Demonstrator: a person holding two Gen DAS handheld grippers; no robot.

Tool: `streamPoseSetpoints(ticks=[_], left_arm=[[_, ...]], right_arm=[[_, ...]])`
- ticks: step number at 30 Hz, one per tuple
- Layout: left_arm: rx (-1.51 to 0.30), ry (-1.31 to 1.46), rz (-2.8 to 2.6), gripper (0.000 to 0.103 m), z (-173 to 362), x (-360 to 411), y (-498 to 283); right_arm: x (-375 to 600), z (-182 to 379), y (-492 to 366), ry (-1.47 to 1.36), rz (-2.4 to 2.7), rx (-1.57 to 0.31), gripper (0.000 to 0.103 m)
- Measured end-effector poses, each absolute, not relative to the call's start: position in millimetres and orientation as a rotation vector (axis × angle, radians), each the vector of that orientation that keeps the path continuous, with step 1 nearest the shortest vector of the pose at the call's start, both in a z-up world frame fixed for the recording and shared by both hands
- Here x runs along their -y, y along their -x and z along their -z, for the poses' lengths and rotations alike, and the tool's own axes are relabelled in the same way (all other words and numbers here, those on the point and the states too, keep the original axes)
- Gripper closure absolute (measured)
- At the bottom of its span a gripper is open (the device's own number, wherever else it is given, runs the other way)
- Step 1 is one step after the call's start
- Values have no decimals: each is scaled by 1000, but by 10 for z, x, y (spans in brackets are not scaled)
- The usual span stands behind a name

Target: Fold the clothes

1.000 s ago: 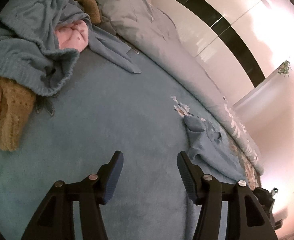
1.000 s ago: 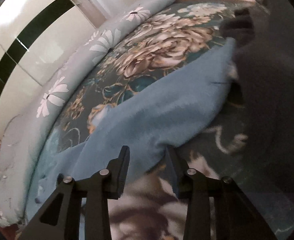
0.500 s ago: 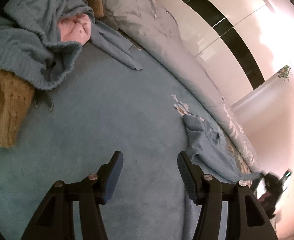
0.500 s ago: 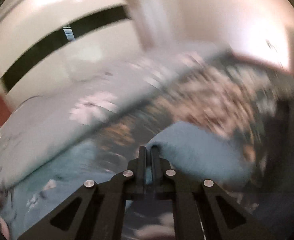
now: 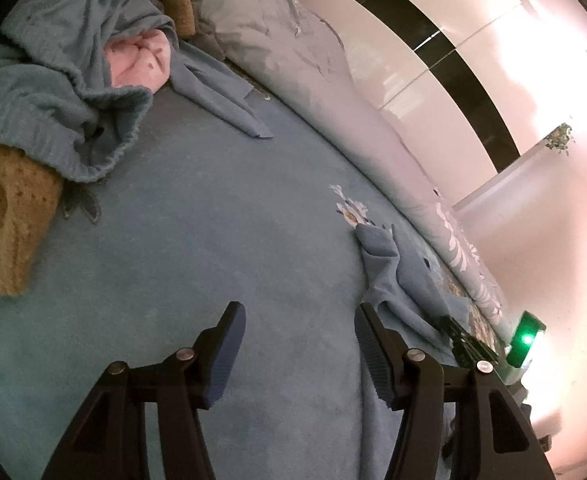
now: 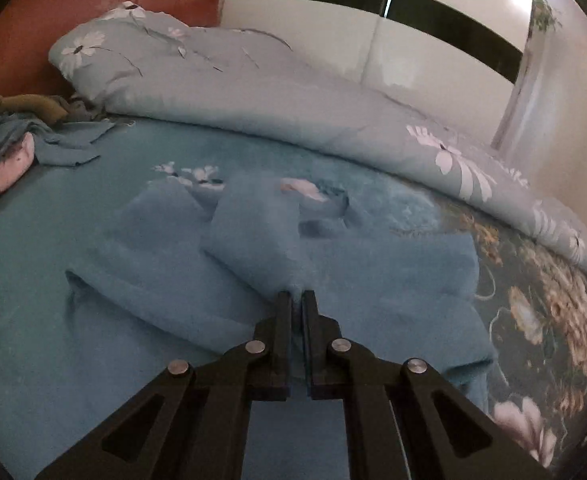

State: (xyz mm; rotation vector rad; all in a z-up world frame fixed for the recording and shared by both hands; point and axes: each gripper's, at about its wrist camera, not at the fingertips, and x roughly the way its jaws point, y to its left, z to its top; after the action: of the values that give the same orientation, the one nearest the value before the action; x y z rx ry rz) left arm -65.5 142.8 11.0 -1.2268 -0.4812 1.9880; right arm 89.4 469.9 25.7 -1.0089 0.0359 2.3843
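At far left a pile of clothes sits heaped on the bed. The left tongs hover with jaws apart and empty over the blue garment spread flat. To the right, the right tongs are pinched tight on a lifted fold of that garment. A rolled duvet lies beyond.

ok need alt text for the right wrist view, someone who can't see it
The black right gripper is shut on a fold of a soft light-blue fleece garment, holding it above the rest of the garment spread on a teal floral bedspread. Behind lie a rolled pale-blue daisy-print quilt, a heap of crumpled clothes at far left, and a white wardrobe with a black stripe.
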Motion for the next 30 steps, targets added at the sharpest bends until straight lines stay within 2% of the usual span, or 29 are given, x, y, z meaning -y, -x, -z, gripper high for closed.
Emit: streamPoseSetpoints(ticks=[4, 6, 7, 10, 12, 16, 20, 24, 25, 26, 27, 30], left_arm=[[457, 1244, -1982, 41, -78, -1467, 643], [435, 1252, -1980, 41, -57, -1496, 625], [424, 1256, -1979, 41, -47, -1511, 616], [390, 1270, -1981, 41, -11, -1567, 582], [371, 1279, -1979, 41, 14, -1607, 568], [339, 1290, -1966, 41, 45, -1668, 547], [339, 1304, -1953, 40, 66, -1683, 560], [365, 1320, -1934, 40, 92, -1684, 596], [369, 1321, -1932, 40, 94, -1674, 597], [373, 1322, -1929, 40, 95, -1662, 597], [375, 1322, -1929, 40, 93, -1656, 594], [376, 1321, -1929, 40, 85, -1654, 588]], right_arm=[[-4718, -389, -1005, 1017, -2427, -102, 94], [-4743, -424, -1111, 1034, -2485, -196, 76], [-4762, -439, -1165, 1038, -2512, -245, 72], [-4830, -496, -1243, 1017, -2560, -340, 69], [-5015, -545, -1204, 1004, -2582, -434, 62], [-5480, -443, -918, 1044, -2571, -760, 60], [-5886, -87, -644, 1085, -2381, -1057, 60], [-5977, 23, -537, 1035, -2346, -1178, 59], [-5963, 8, -516, 1032, -2354, -1182, 60], [-5935, -14, -499, 1029, -2371, -1188, 71], [-5910, -41, -479, 1029, -2388, -1190, 94], [-5839, -174, -411, 1043, -2443, -1157, 98]])
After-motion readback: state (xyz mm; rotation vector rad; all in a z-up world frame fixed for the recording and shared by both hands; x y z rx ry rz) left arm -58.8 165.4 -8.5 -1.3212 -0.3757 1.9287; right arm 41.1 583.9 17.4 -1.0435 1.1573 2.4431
